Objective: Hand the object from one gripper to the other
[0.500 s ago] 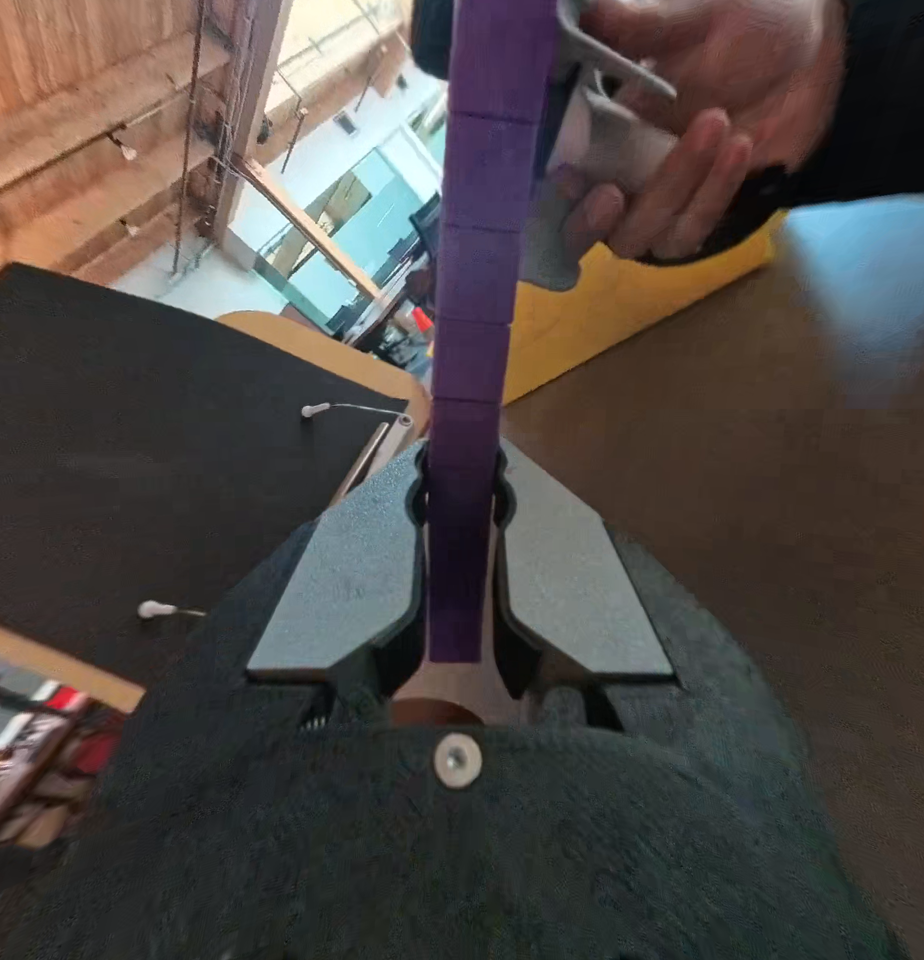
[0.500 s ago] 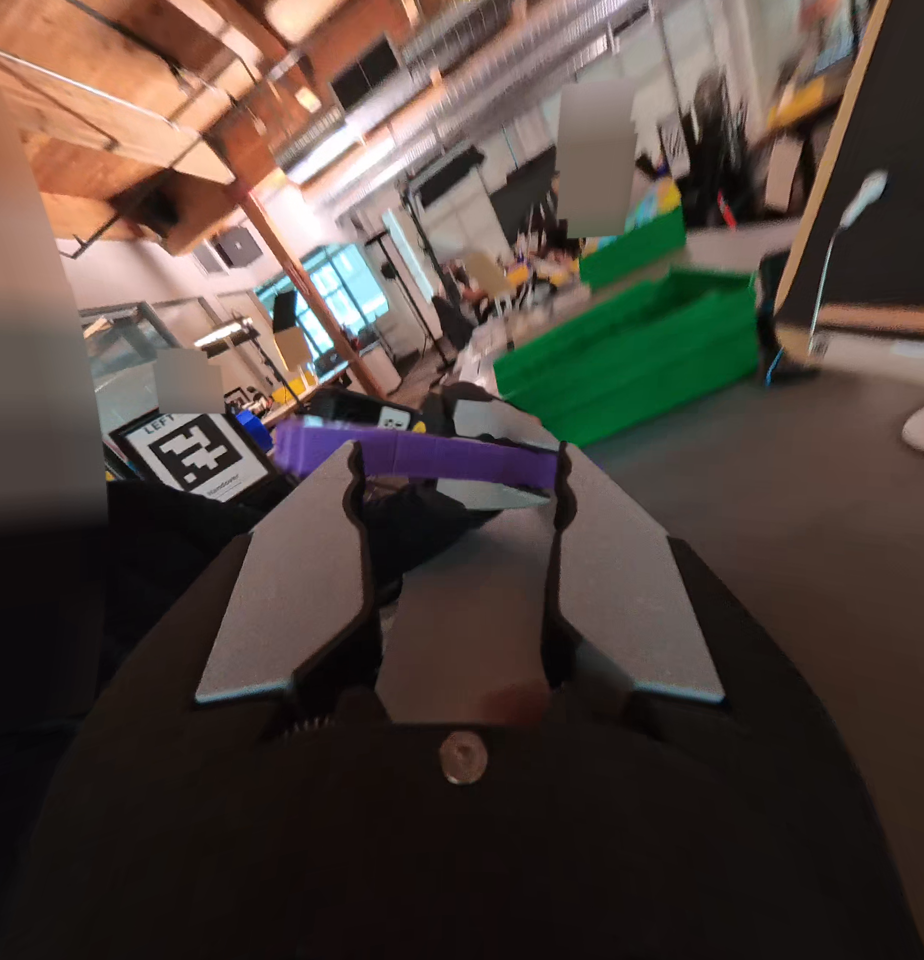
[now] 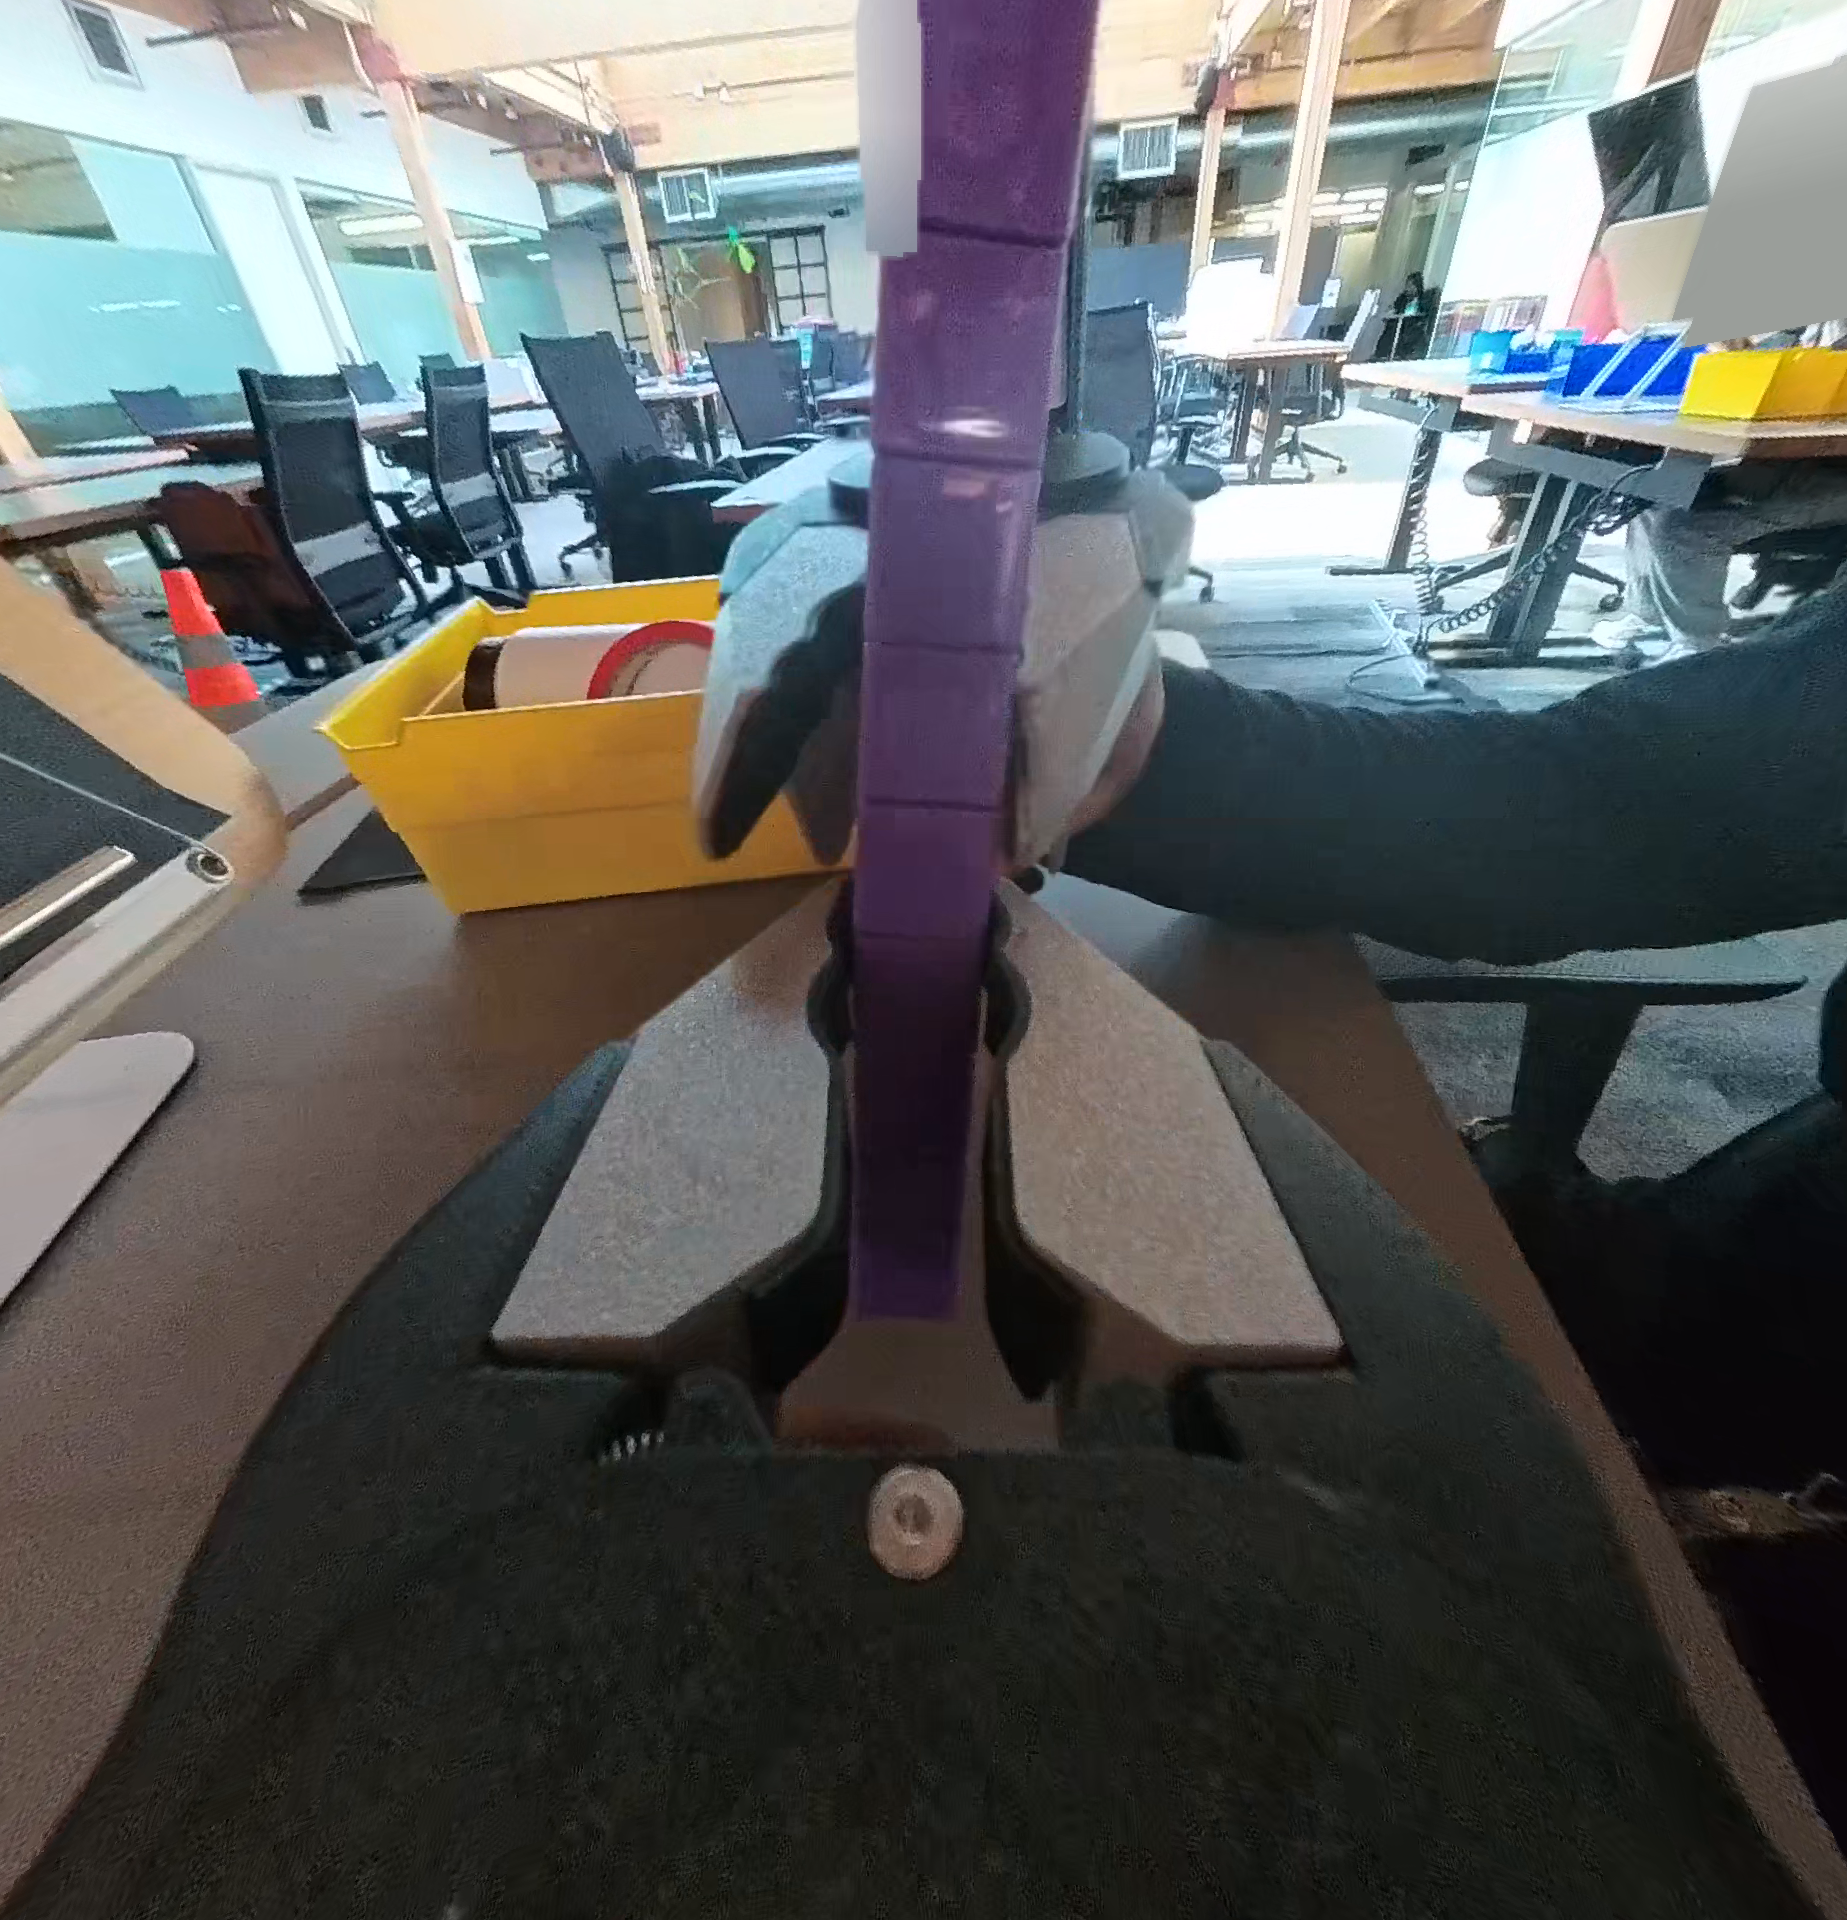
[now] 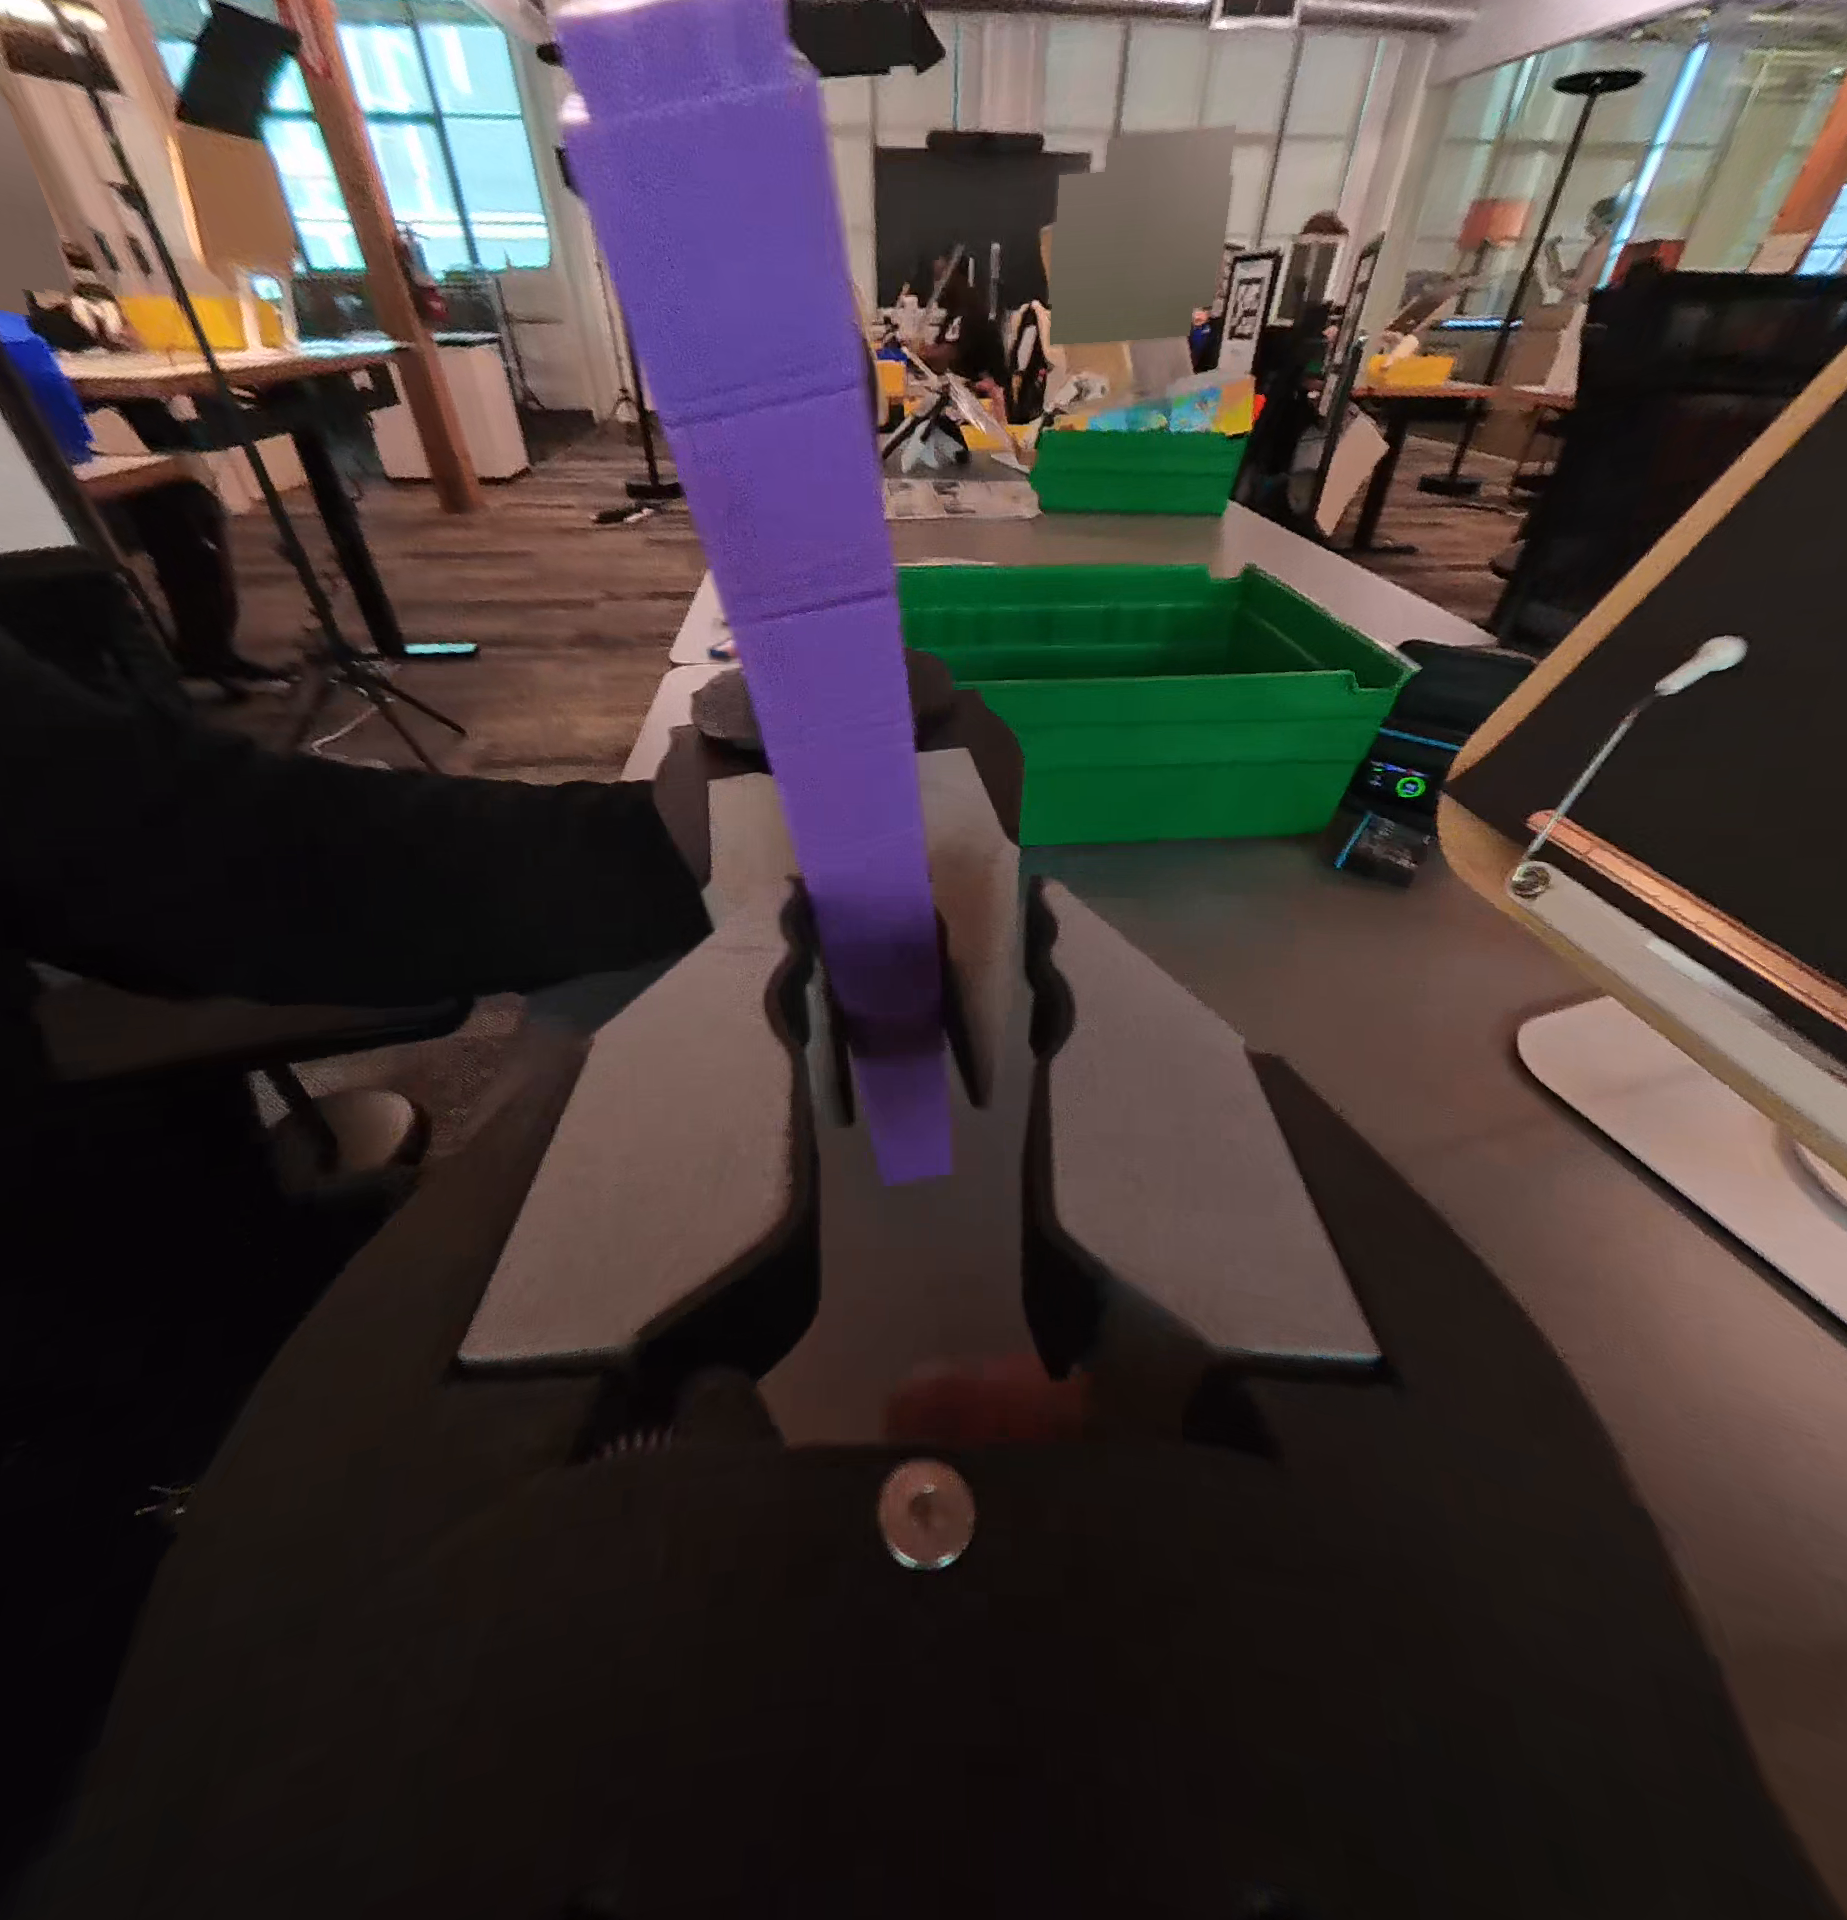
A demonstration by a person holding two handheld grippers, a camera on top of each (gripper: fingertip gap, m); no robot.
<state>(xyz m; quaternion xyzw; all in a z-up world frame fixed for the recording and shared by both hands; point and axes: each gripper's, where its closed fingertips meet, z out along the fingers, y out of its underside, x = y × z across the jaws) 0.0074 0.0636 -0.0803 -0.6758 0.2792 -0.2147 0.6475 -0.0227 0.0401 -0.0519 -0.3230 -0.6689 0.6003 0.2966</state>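
- Holding the purple segmented bar (image 3: 929, 1039) in the left gripper (image 3: 919, 977), you have both of its fingers closed against the bar's near end; the bar stands upright from that grip and runs out of the top of the left wrist view.
- Compared with half a second ago, the right gripper (image 4: 914, 971) has swung from well up the bar, where the bar lay crosswise at its fingertips, to low on it, just beyond the left gripper; the bar now runs lengthwise between its fingers.
- Read the right gripper as not yet gripping: in the right wrist view its fingers stand apart, with clear gaps on both sides of the bar and of the left gripper's fingertips around it.
- Treat the hand-over as part done: the receiving gripper is aligned, but the bar's weight is on the left gripper alone.
- Close the right gripper on the bar before you loosen the left. Releasing early would likely drop the bar onto the dark worktop (image 3: 399, 1039).
- Note the surroundings: a yellow bin (image 3: 545, 800) holding rolls of tape sits far left in the left wrist view, and a green bin (image 4: 1189, 727) lies beyond the bar in the right wrist view. Neither obstructs the exchange.
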